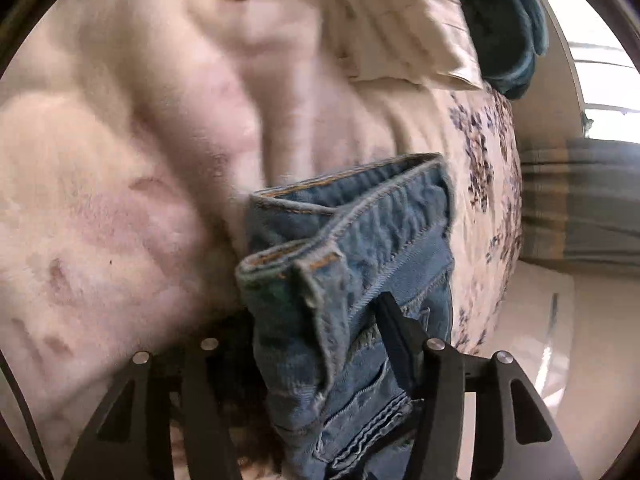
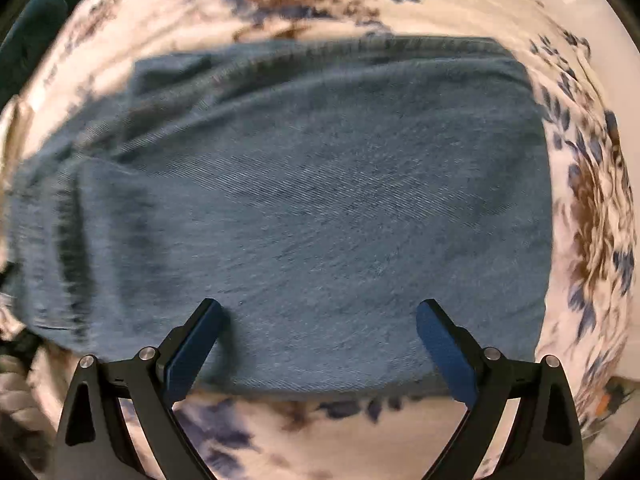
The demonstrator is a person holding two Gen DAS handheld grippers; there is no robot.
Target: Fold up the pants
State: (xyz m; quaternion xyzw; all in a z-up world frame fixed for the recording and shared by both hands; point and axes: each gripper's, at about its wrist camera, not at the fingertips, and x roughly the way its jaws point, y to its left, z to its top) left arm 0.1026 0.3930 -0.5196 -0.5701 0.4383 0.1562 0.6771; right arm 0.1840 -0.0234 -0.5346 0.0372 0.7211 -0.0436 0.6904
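Note:
In the left wrist view, the waistband end of the blue jeans [image 1: 352,232] stands bunched up between the fingers of my left gripper [image 1: 320,316]. That gripper is shut on the denim. Its right finger [image 1: 400,336] presses into the cloth, and the left finger is hidden behind the fabric. In the right wrist view, a folded stretch of the jeans [image 2: 320,180] lies flat on the floral bedspread [image 2: 320,440]. My right gripper [image 2: 320,312] points down over the near edge of the jeans. Its jaws are wide open, and the blue pads [image 2: 200,344] hold nothing.
A fuzzy pink blanket [image 1: 120,160] covers the bed to the left of the jeans. A pale pillow [image 1: 400,20] and a dark teal cloth [image 1: 508,20] lie at the far end. The bed's edge, a striped cloth [image 1: 580,208] and pale floor [image 1: 560,340] are on the right.

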